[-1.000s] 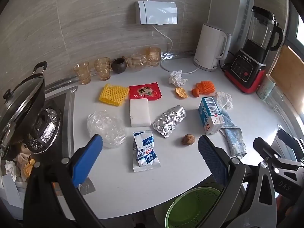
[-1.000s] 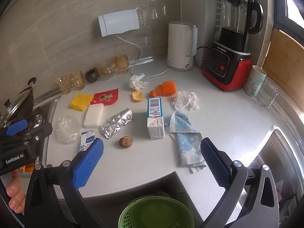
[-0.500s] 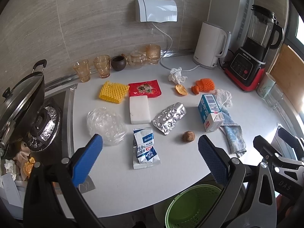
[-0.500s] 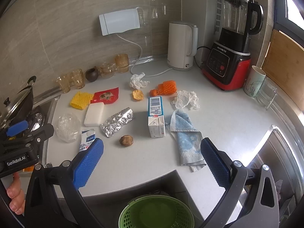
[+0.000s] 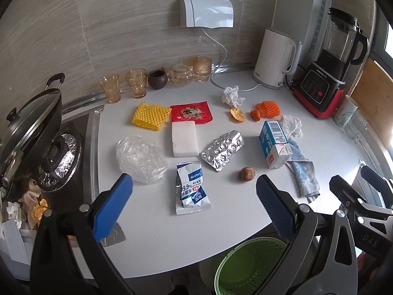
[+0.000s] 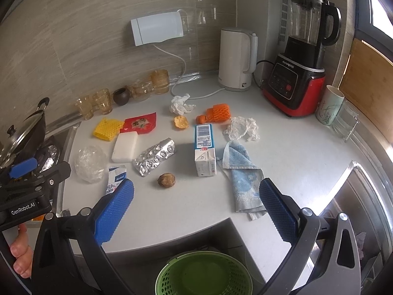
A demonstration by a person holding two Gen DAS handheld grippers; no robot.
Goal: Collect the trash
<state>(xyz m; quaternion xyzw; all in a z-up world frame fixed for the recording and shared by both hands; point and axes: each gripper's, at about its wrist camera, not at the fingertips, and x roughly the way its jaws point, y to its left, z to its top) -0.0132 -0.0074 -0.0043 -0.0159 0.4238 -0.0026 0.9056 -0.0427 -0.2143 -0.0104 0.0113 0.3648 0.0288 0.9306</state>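
Trash lies spread on the white counter (image 5: 152, 226): an alcohol wipe packet (image 5: 192, 188), a foil blister pack (image 5: 222, 150), a brown nut (image 5: 246, 173), a milk carton (image 5: 274, 143), clear plastic wrap (image 5: 140, 156), a white block (image 5: 184, 138), yellow foam net (image 5: 150, 115), a red wrapper (image 5: 191, 112), crumpled tissues (image 5: 231, 95), orange peel (image 5: 237, 114). A green bin (image 6: 203, 274) stands below the counter's front edge. My left gripper (image 5: 194, 201) is open and empty above the wipe packet. My right gripper (image 6: 196, 204) is open and empty above the front edge.
A blue towel (image 6: 242, 179) lies right of the carton. A kettle (image 5: 275, 57), a blender (image 5: 330, 64), a mug (image 6: 329, 108) and glass cups (image 5: 122, 86) line the back. A pan (image 5: 24, 123) sits on the stove at the left.
Both grippers have drifted slightly back and up, so the counter items sit a little lower in view. Both stay open and nothing on the counter has moved.
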